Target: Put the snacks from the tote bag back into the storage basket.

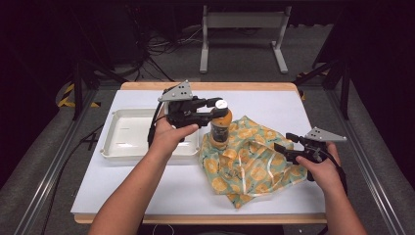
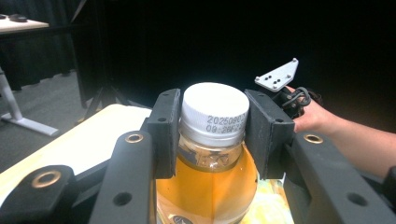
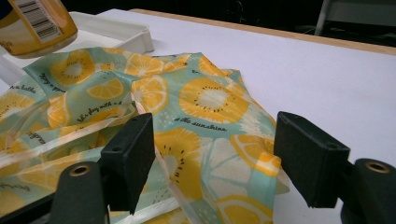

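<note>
A clear bottle of orange drink (image 1: 220, 128) with a white cap stands upright at the left edge of a teal cloth bag (image 1: 249, 159) printed with orange slices. My left gripper (image 1: 220, 108) is shut on the bottle's neck and cap, its pads pressing both sides (image 2: 214, 126). In the right gripper view the bottle's base (image 3: 39, 23) seems to hang just above the bag (image 3: 201, 98). My right gripper (image 1: 285, 143) is open at the bag's right edge, its jaws spread low over the cloth (image 3: 212, 154), with a pale ribbon running past one jaw.
A white tray (image 1: 127, 134) lies empty on the left of the white tabletop (image 1: 147, 191), right beside the bag and under my left hand. Beyond the table's far wooden edge are a grey frame's legs and cables on the floor.
</note>
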`<state>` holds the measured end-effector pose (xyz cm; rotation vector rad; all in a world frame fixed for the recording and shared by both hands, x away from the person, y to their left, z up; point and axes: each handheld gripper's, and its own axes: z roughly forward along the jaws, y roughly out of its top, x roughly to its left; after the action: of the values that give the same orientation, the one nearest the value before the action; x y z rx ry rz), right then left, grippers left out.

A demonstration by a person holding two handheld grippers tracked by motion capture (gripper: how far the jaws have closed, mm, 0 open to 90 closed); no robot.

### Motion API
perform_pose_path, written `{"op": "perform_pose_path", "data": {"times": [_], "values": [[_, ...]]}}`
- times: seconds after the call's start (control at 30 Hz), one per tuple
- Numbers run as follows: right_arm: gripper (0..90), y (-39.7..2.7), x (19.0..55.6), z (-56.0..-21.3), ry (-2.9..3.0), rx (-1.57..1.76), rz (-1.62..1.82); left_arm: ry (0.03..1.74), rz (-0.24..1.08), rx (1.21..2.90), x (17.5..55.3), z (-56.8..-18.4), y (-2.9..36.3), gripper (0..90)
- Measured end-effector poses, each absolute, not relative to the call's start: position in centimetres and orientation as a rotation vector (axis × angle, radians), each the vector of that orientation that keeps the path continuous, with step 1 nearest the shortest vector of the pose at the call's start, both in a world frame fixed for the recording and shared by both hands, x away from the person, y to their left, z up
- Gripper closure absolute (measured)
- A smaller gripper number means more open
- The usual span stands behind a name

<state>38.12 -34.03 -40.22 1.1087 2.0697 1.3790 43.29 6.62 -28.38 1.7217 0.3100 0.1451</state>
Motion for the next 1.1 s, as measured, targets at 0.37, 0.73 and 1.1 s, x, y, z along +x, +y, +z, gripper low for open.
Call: {"op": "perform_pose_path", "data": {"times": [0.37,0.73,1.1], "values": [[30.0,-34.1,38.1,-40.3,2.071,1.109,1.377,0.339,0.167,1.71,43.5,-28.3,9.1,58.5],[30.0,-34.1,38.1,-40.2,2.068,1.112,1.373,0.386,0.2,1.709,44.0,-28.6,11.8,58.5],[30.0,-34.0,38.2,-40.3,2.075,1.102,1.368,0.429,0.244,1.724,44.3,-29.0,13.6,58.5]]}}
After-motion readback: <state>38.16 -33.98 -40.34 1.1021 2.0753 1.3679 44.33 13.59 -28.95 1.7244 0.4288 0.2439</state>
